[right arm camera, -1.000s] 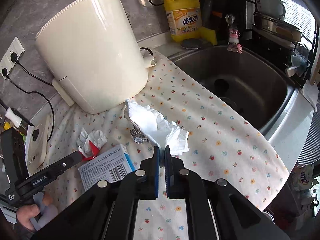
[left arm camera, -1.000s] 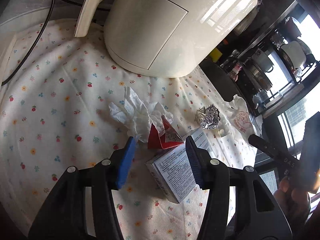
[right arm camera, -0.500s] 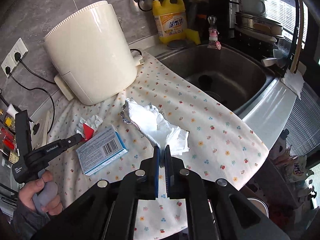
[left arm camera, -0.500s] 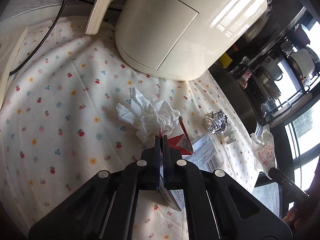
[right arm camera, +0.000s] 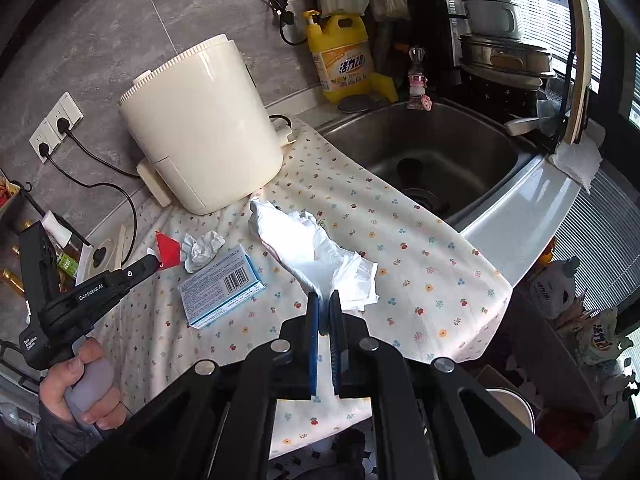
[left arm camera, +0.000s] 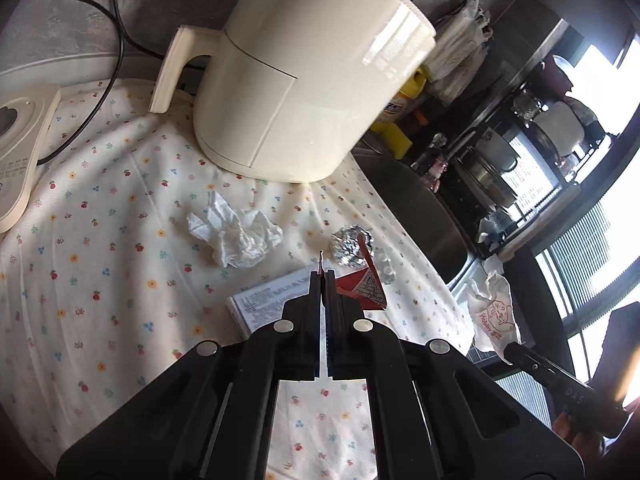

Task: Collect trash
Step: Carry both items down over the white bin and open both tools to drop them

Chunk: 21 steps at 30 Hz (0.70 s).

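My left gripper [left arm camera: 323, 276] is shut on a red wrapper [left arm camera: 362, 286] and holds it above the floral cloth; the gripper [right arm camera: 150, 262] and the wrapper [right arm camera: 168, 250] also show in the right wrist view. My right gripper [right arm camera: 323, 300] is shut on a white plastic bag [right arm camera: 308, 248], lifted off the cloth; that bag [left arm camera: 494, 314] shows at the right of the left wrist view. On the cloth lie a crumpled tissue [left arm camera: 236, 236] [right arm camera: 202, 248], a foil ball [left arm camera: 350, 246] and a blue-and-white box [right arm camera: 220, 286] [left arm camera: 272, 300].
A cream air fryer [right arm camera: 200, 128] stands at the back of the cloth [right arm camera: 420, 264]. A steel sink [right arm camera: 432, 152] lies to the right, with a yellow detergent bottle [right arm camera: 346, 60] behind it. A white appliance [left arm camera: 20, 152] and cables sit at the left.
My left gripper closed on the red wrapper and lifted it off the cloth. My right gripper rose and pulled back with the bag.
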### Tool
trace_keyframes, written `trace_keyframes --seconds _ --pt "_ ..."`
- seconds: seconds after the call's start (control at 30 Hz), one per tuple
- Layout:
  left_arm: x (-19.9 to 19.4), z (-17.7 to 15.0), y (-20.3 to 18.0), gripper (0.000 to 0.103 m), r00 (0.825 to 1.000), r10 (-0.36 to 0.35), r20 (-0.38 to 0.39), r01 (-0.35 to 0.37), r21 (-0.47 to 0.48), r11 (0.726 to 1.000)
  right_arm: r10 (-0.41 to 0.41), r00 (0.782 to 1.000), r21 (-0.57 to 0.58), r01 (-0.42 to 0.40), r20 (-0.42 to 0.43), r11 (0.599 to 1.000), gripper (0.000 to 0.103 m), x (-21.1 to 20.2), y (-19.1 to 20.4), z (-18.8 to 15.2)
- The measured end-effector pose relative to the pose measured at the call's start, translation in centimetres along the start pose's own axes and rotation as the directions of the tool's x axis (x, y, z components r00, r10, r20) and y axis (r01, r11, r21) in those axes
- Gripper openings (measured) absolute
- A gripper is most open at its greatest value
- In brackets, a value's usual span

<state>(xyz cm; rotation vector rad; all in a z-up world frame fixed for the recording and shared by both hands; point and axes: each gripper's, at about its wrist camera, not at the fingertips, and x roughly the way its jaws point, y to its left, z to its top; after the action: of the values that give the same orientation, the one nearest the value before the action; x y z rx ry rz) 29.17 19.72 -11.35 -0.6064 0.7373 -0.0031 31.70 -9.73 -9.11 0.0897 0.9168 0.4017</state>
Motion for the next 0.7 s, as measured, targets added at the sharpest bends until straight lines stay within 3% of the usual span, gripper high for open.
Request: trace_keyframes --seconds 0.37,0.7 --pt "1.4 -8.1 -10.0 0.003 0.994 -0.047 -0.098 0.055 0.081 0.995 -0.034 0.998 0.058 0.037 -0.045 0.998 0.006 -5.9 -9.7 -5.5" --pt "4.2 -17.1 -16.7 0.003 0.970 -0.067 -0.234 0.096 0.115 0.989 -0.043 0.990 0.119 0.060 -0.138 0.991 0.006 -8.0 -17.8 -11.1"
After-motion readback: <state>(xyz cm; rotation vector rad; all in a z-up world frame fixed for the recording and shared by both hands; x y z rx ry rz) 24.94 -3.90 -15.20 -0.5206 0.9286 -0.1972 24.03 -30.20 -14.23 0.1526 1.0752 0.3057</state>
